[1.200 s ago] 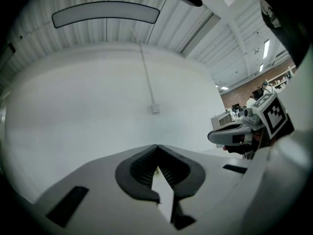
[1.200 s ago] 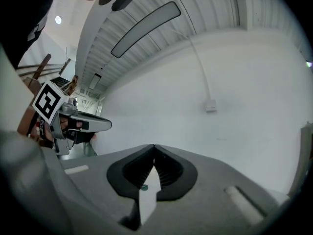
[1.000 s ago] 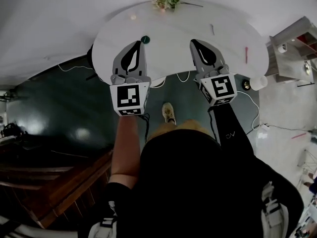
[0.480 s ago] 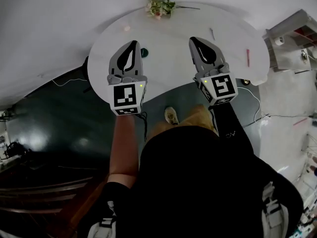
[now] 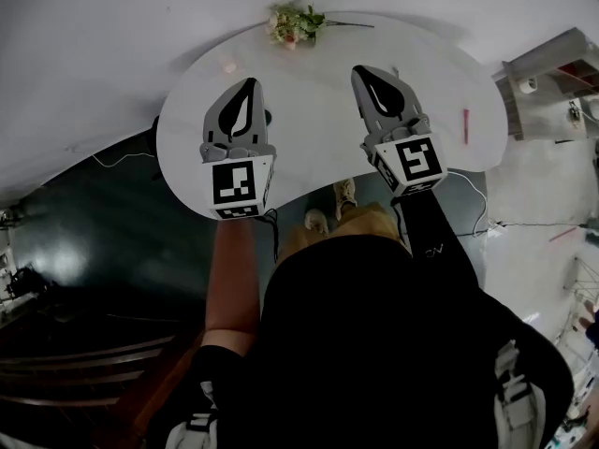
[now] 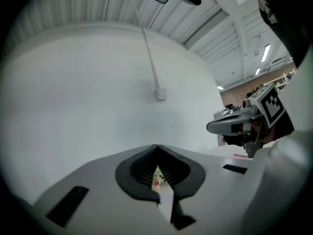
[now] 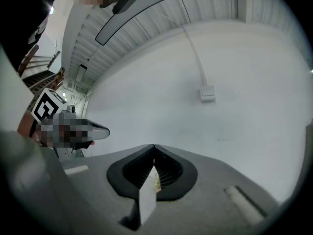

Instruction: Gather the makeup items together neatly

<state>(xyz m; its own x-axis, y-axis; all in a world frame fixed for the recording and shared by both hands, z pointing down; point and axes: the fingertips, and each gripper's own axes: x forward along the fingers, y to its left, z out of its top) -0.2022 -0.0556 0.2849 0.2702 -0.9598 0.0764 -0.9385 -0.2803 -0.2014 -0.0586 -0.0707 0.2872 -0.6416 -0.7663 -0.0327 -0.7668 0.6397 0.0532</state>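
Observation:
A white half-round table (image 5: 318,138) stands against the wall. On it lie a pink stick-like item (image 5: 465,125) at the right, a small pink dot (image 5: 229,66) at the left, and a dark green round item (image 5: 269,117) half hidden beside my left gripper. My left gripper (image 5: 249,82) and right gripper (image 5: 359,69) hover side by side over the table, both shut and empty. In the left gripper view the left gripper (image 6: 157,147) has its jaws together, and so has the right gripper (image 7: 154,147) in the right gripper view.
A bunch of flowers (image 5: 292,23) lies at the table's far edge by the wall. A grey shelf unit (image 5: 552,78) stands at the right. Cables (image 5: 482,199) run over the dark floor under the table. The person's feet (image 5: 344,195) are near its front edge.
Both grippers have moved forward over the table, still shut. The person has stepped closer, and the green round item now sits partly behind the left gripper.

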